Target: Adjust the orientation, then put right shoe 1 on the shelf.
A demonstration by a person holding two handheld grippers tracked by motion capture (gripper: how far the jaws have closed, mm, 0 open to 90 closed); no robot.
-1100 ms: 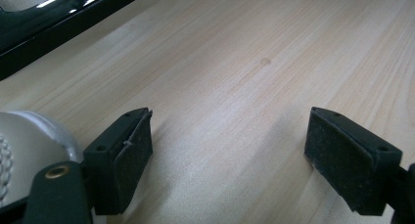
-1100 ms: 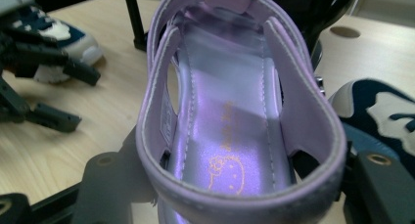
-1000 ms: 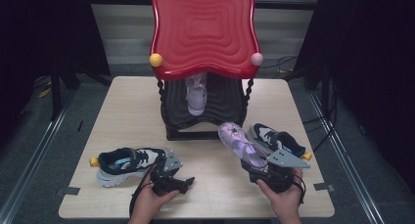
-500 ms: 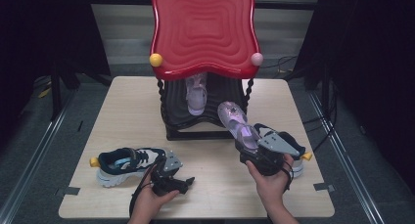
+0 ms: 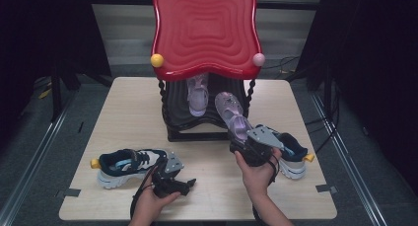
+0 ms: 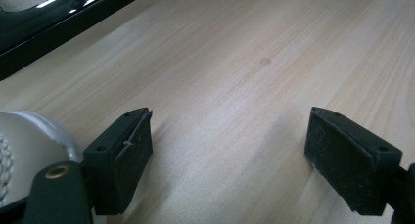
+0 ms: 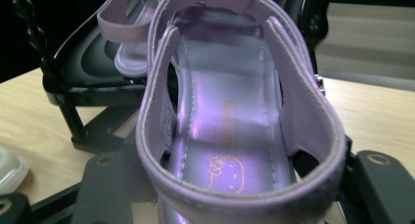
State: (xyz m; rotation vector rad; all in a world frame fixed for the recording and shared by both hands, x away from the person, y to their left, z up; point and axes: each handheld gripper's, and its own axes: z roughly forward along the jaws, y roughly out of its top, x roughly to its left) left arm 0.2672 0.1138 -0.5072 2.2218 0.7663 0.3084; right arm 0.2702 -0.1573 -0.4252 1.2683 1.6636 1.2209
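The big red-topped rack (image 5: pixel 204 36) stands on my bench (image 5: pixel 128 107). One purple sandal (image 5: pixel 198 95) already sits on its black shelf (image 5: pixel 180 115) — half the pair is done. My right gripper (image 5: pixel 252 148) holds the second purple sandal (image 5: pixel 235 118) by the heel, toe pointing at the shelf beside the first. A second ago it was lower, near the blue sneaker (image 5: pixel 288 154); now it is up by the rack. Still left — setting it down. My left gripper (image 5: pixel 185 184) rests wide open, holding nothing, next to the other sneaker (image 5: pixel 127 164).
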